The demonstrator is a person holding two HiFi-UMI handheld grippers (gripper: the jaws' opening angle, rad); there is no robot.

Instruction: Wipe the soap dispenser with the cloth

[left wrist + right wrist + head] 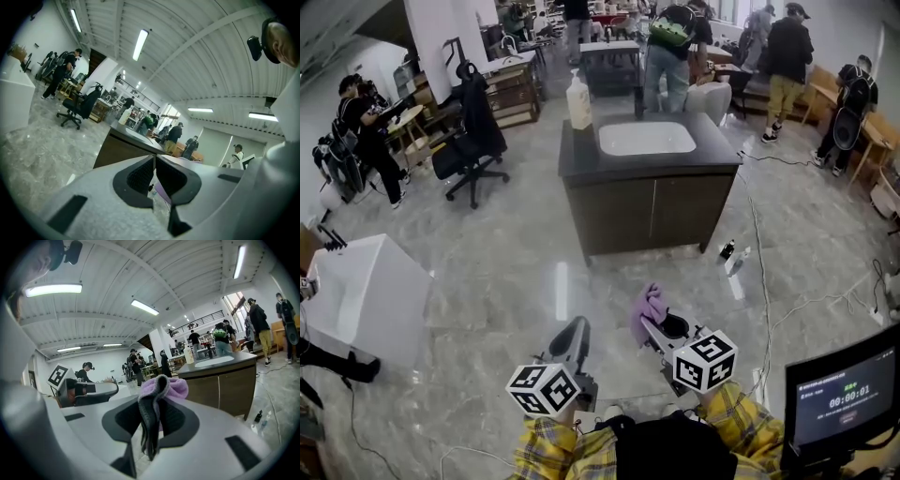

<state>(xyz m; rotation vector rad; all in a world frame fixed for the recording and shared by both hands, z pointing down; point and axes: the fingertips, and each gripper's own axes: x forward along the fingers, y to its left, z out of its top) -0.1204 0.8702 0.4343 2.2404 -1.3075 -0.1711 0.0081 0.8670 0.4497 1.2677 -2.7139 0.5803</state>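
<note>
Pinching a soft purple fuzzy cloth (169, 386) in the right gripper (151, 418), lower middle. Nothing in the left gripper (154, 165), jaws pressed together. Cream plastic soap dispenser (578, 100) up top, middle, on the dark sink cabinet (581, 155). Probably light, smooth, tippy: best held round the body.

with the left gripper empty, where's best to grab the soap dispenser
Probably the broad body below the pump, from the open left side of the counter: the soap dispenser stands upright at that edge, with the sink on its right.
</note>
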